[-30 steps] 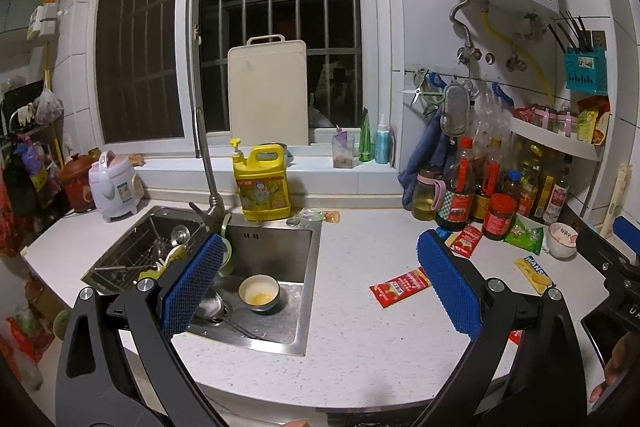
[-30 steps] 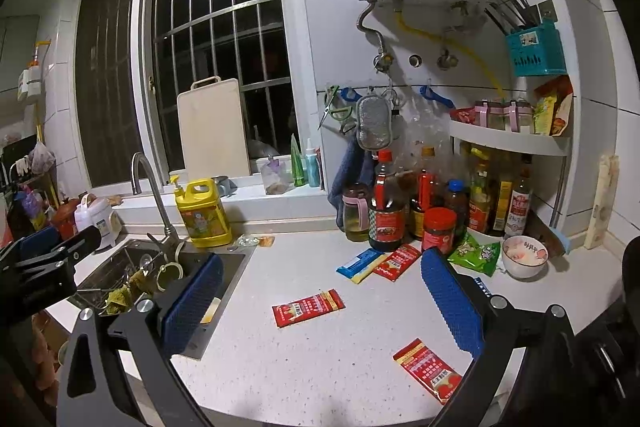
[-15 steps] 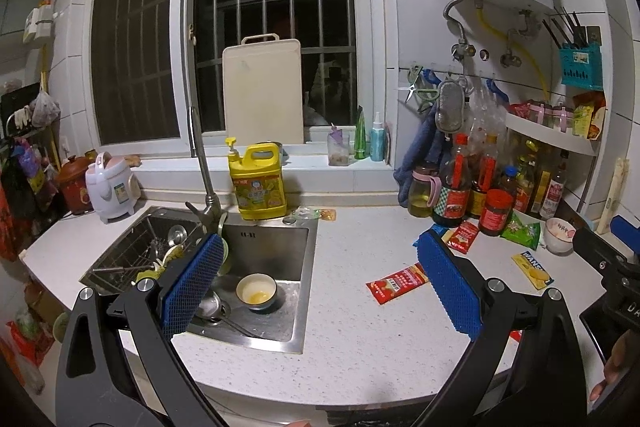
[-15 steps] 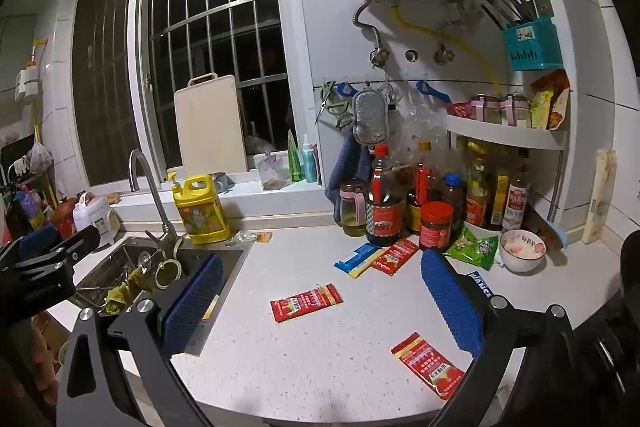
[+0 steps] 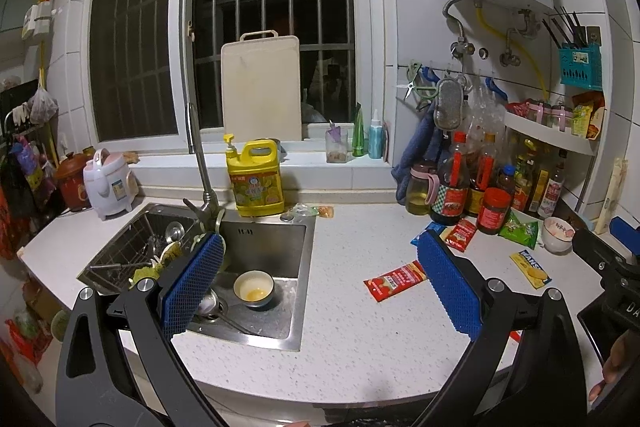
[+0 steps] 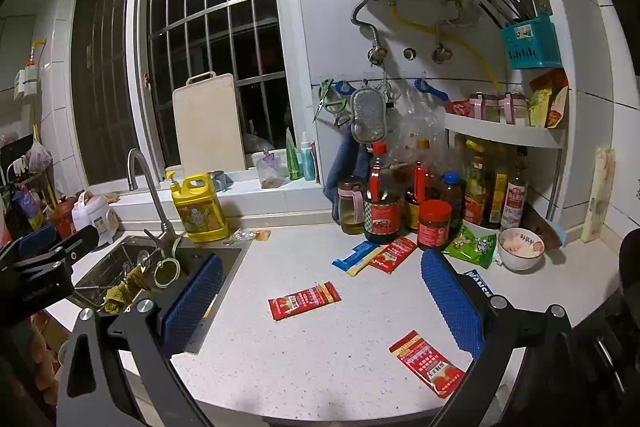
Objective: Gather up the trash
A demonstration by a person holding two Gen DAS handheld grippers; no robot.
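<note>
Flat snack wrappers litter the white counter (image 6: 320, 347). A red wrapper (image 6: 304, 300) (image 5: 395, 280) lies mid-counter, a second red wrapper (image 6: 429, 363) near the front edge. By the bottles lie a blue-yellow wrapper (image 6: 357, 257), a third red wrapper (image 6: 394, 253) (image 5: 461, 235), a green bag (image 6: 472, 245) (image 5: 519, 228) and a yellow packet (image 5: 530, 269). My left gripper (image 5: 318, 285) hangs open above the sink's right edge, nothing in it. My right gripper (image 6: 320, 301) is open above the counter, the mid-counter red wrapper showing between its blue pads (image 6: 450, 301).
A steel sink (image 5: 292, 337) at left holds a bowl (image 5: 253, 289) and utensils. A yellow detergent jug (image 5: 256, 179) stands behind it. Sauce bottles (image 6: 382, 203) and a red jar (image 6: 434, 223) crowd the back right, with a white bowl (image 6: 520, 249) beside them. A rice cooker (image 5: 108, 183) sits far left.
Both views have drifted slightly; the scene shifts a little left and down in each. No wrapper has moved and both grippers stay open.
</note>
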